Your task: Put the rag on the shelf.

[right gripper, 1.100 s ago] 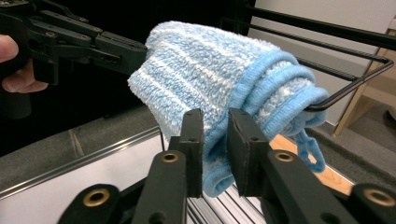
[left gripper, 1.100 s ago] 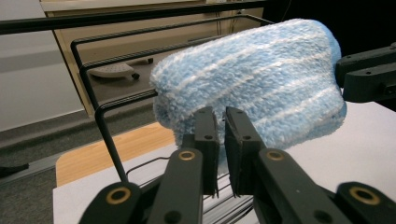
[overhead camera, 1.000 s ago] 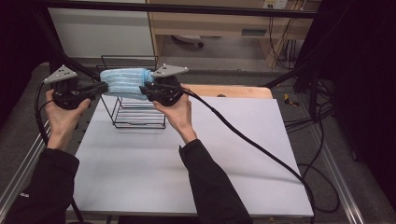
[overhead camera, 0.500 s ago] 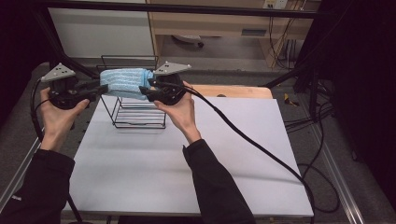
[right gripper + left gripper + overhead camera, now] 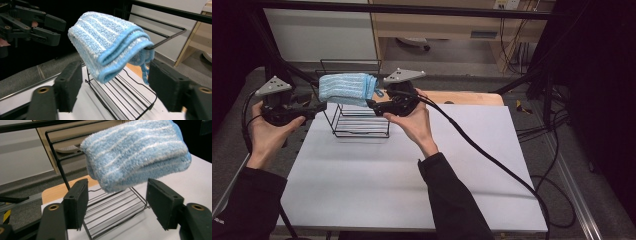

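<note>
A folded blue towel with white stripes (image 5: 346,89) hangs over the top bar of a black wire rack (image 5: 362,122) at the table's back left. My left gripper (image 5: 321,106) is just left of and below the towel, open and holding nothing. Its black jaws stand wide apart (image 5: 118,205) beneath the towel (image 5: 137,155). My right gripper (image 5: 371,104) is at the towel's right end, also open and apart from it. From the right gripper (image 5: 118,86) the towel (image 5: 110,47) droops off the rack bar (image 5: 165,37), and the left gripper (image 5: 58,31) shows beyond it.
The rack stands on a white tabletop (image 5: 412,190), with a wooden board (image 5: 472,97) behind it. A black cable (image 5: 492,160) trails from the right gripper across the table to the right. Dark frame bars (image 5: 412,9) run overhead at the back.
Both grippers have dropped a little and drawn off the towel's ends, the left outward and down, the right slightly right. The towel stays on the rack bar.
</note>
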